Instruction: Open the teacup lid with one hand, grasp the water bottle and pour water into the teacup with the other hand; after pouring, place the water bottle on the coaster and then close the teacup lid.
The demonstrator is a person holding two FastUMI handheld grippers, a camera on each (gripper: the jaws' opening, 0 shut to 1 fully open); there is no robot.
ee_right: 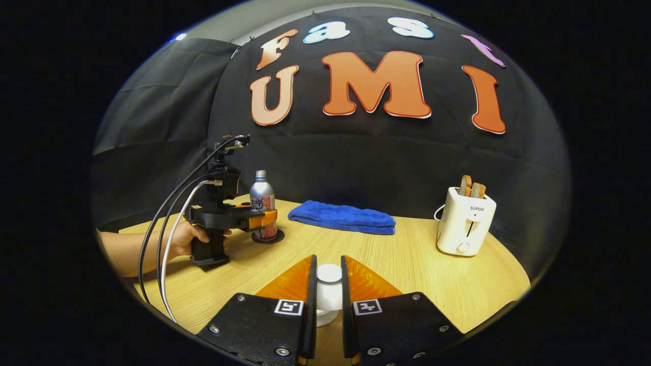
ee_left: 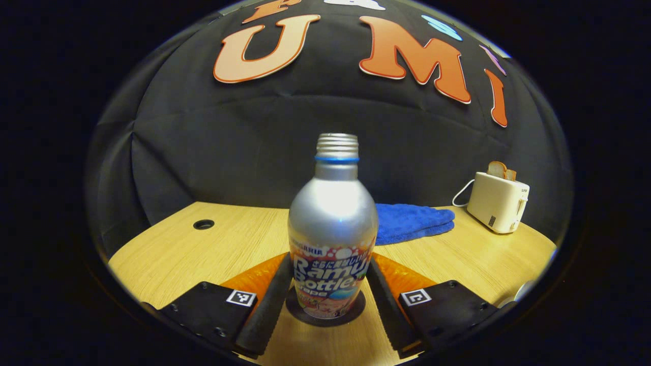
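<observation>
Bottle (ee_left: 332,229), silver and uncapped, stands upright on a dark round coaster (ee_left: 325,312) on the wooden table (ee_left: 239,239), at six o'clock in the left gripper view. The left gripper (ee_left: 325,292) has a finger on each side of the bottle's label, right against it; whether both press cannot be told. In the right gripper view, a hand (ee_right: 185,239) holds that gripper at nine o'clock. The right gripper (ee_right: 328,297) is clamped on a white knob, the teacup lid (ee_right: 329,290), at six o'clock. A folded blue towel (ee_right: 343,217) lies beyond, and a white toaster (ee_right: 465,221) with bread stands at three o'clock.
</observation>
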